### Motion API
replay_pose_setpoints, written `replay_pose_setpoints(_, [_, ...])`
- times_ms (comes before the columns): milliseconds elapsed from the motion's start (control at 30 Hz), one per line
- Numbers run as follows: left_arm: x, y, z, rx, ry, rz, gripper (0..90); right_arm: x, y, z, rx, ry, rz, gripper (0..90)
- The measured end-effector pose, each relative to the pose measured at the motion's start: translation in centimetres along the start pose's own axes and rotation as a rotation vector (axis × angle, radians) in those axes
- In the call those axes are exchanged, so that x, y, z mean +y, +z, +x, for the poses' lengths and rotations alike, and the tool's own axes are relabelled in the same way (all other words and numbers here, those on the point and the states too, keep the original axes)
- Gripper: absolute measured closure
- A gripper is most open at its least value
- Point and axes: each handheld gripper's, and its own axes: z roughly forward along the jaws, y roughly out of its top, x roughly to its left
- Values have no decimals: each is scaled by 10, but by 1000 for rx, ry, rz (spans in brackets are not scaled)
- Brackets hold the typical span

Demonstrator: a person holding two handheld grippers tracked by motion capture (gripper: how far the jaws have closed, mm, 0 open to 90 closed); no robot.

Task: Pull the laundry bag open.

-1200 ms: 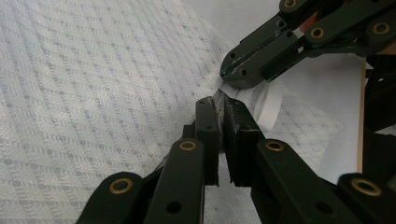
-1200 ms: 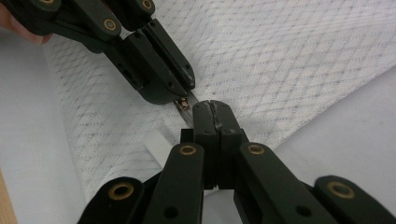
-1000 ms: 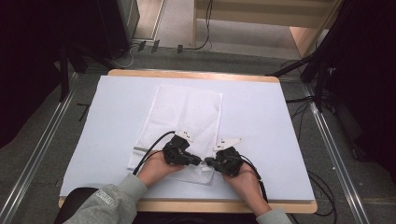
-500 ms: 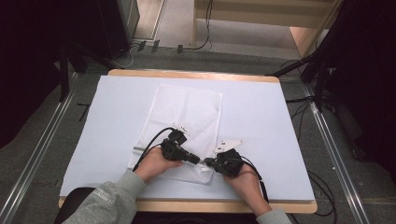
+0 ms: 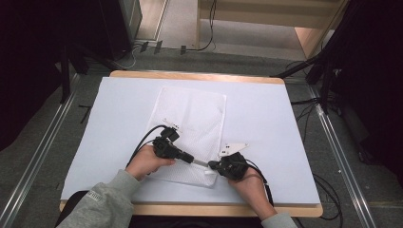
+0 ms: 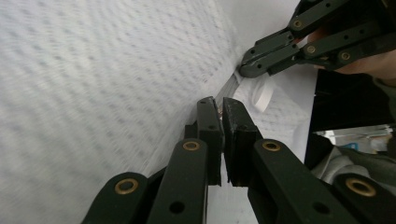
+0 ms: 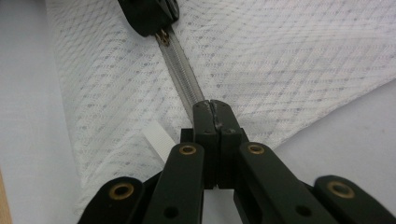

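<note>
Low in the frame, 2 grippers clamp a white mesh laundry bag [image 5: 192,126]: left gripper [image 5: 194,160] on its zipper pull, right gripper [image 5: 211,166] pinching the zipper's end.

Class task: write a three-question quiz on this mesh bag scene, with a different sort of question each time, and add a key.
1. True or false: the right gripper is shut on the end of the zipper.
2. What is the left gripper shut on? A) the zipper pull B) a cable C) the table edge
3. Fill in: the mesh bag lies flat on a ____ table cover.

Key: 1 true; 2 A, a brass-coloured pull shows at its jaw tips in the right gripper view; 3 white.
</note>
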Motion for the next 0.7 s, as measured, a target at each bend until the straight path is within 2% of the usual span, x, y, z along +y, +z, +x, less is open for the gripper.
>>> replay_pose_setpoints(467, [-9, -32, 7, 34, -3, -39, 878, 0, 0, 0, 0, -5, 2, 900])
replay_pose_setpoints(700, [-11, -36, 9, 33, -14, -25, 877, 0, 0, 0, 2, -5, 1, 900])
